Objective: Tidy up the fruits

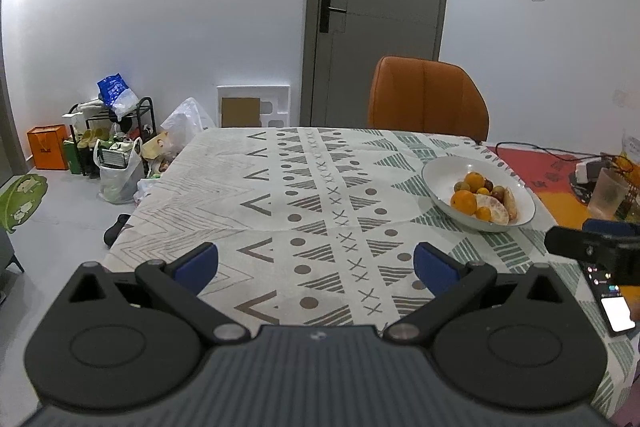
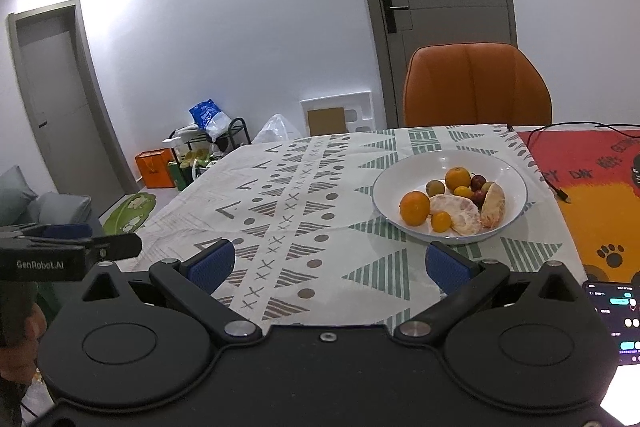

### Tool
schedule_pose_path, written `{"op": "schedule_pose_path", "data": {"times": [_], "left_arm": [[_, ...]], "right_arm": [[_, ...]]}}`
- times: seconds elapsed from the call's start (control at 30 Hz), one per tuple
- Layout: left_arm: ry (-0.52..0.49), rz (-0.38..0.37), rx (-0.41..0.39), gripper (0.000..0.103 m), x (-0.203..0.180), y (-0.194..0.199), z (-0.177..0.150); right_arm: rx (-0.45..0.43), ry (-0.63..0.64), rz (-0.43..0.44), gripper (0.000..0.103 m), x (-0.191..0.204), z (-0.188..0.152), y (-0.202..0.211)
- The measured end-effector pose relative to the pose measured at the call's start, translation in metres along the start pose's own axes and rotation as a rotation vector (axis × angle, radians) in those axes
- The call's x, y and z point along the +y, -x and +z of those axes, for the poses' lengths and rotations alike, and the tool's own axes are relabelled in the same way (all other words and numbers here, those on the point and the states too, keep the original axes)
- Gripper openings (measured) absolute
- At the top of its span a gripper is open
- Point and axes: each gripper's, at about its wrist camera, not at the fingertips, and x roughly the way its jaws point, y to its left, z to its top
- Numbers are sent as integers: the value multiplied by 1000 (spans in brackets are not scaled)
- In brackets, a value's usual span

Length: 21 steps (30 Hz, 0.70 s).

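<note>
A white bowl (image 1: 440, 173) (image 2: 404, 174) stands on the patterned tablecloth and holds several fruits: oranges (image 2: 415, 208) (image 1: 463, 201), a peeled pomelo piece (image 2: 460, 213), small dark red and green fruits (image 2: 477, 182). My left gripper (image 1: 316, 265) is open and empty over the cloth, left of and nearer than the bowl. My right gripper (image 2: 330, 263) is open and empty, just in front of the bowl. Each gripper shows at the edge of the other's view.
An orange chair (image 1: 428, 95) (image 2: 476, 87) stands behind the table. A red and orange mat (image 2: 592, 183) with a cable lies right of the cloth. A lit phone (image 1: 614, 305) (image 2: 616, 323) lies at the near right. A frosted cup (image 1: 608, 193) stands far right. Bags and a rack (image 1: 116, 143) clutter the floor.
</note>
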Motion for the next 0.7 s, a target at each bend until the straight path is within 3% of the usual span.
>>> {"op": "schedule_pose_path", "data": {"times": [0.7], "left_arm": [[11,-4,-19,103,4,12,1]], "right_arm": [[-13,-5,-2,103,-1,-3,10]]}}
